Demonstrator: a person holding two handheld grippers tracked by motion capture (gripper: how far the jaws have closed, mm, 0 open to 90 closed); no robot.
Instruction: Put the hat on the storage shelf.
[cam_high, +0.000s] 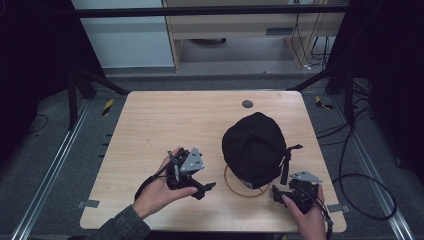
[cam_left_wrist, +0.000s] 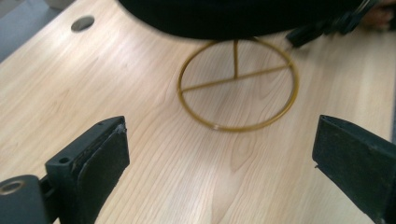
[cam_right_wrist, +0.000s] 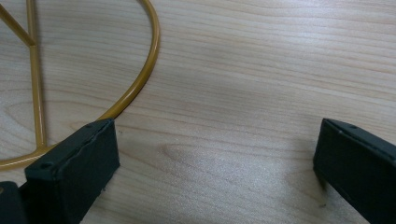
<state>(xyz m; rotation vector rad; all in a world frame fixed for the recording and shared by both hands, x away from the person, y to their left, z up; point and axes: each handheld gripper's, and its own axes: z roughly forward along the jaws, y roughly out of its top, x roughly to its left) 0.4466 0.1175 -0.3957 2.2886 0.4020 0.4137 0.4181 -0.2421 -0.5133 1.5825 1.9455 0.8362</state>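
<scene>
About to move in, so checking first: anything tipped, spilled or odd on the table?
Nothing stands out. The black cap sits on its gold wire stand, whose ring base lies flat on the table. Left claw and right claw are open, holding nothing.

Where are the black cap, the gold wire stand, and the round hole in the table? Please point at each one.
black cap (cam_high: 254, 147), high view, on the top of its crown.
gold wire stand (cam_left_wrist: 212, 124), left gripper view, on the near edge of its base ring.
round hole (cam_high: 247, 104), high view, on its middle, in the table's far side.
</scene>
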